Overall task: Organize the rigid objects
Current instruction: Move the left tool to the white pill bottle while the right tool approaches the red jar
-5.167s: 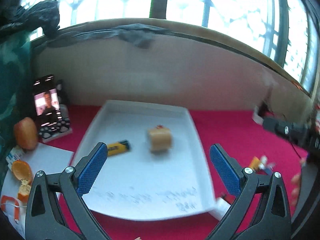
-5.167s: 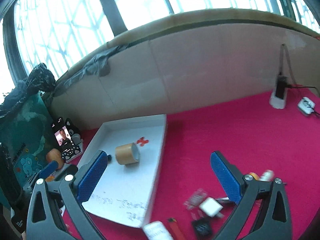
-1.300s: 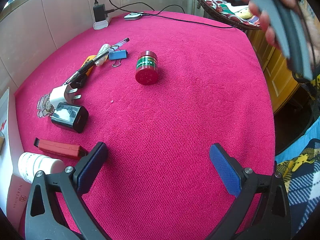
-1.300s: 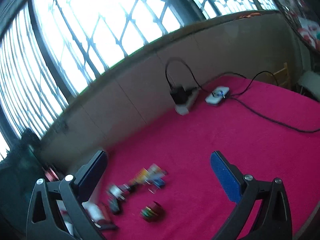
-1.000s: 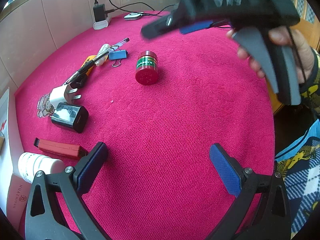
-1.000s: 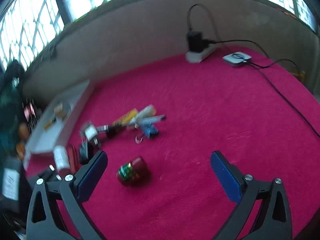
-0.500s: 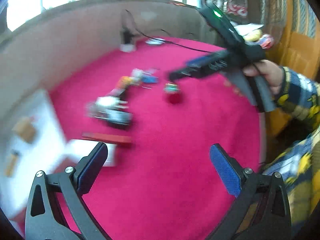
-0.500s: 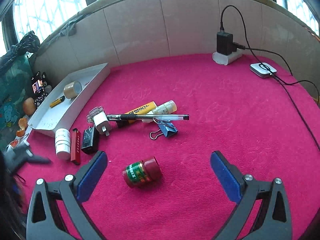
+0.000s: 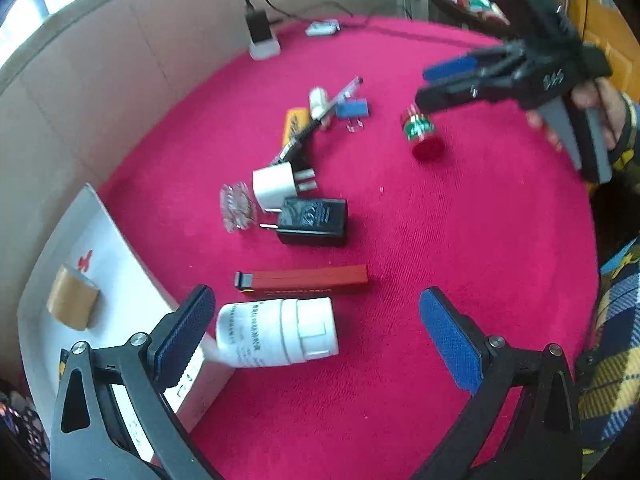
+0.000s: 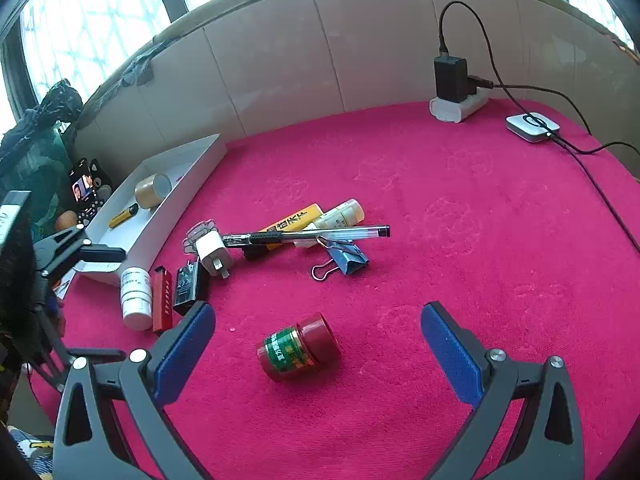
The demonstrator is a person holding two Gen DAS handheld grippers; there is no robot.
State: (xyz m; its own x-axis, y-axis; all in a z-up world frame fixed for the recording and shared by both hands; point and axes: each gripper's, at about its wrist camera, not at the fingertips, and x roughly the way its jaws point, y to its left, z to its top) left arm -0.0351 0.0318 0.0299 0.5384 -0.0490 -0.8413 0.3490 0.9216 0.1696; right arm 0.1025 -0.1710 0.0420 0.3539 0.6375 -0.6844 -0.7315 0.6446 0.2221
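Lying inside shallow white cardboard tray (image 10: 200, 168): brown tape roll (image 10: 153, 191), small yellow tube (image 10: 123, 215); both tongs (image 9: 316, 334) (image 10: 316, 356) gaping, released.

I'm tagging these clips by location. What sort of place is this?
Probably a home, at a table by a window: a bright pink cloth-covered table, tall grid-paned windows behind it, and a black charger in a white power strip.

The black two-finger left gripper (image 9: 316, 332) has blue ribbed pads (image 9: 185, 326) and silver screws; the matching black right gripper (image 10: 316, 346) has grey handles. A blue-yellow plaid sleeve (image 9: 612, 344) shows at three o'clock.
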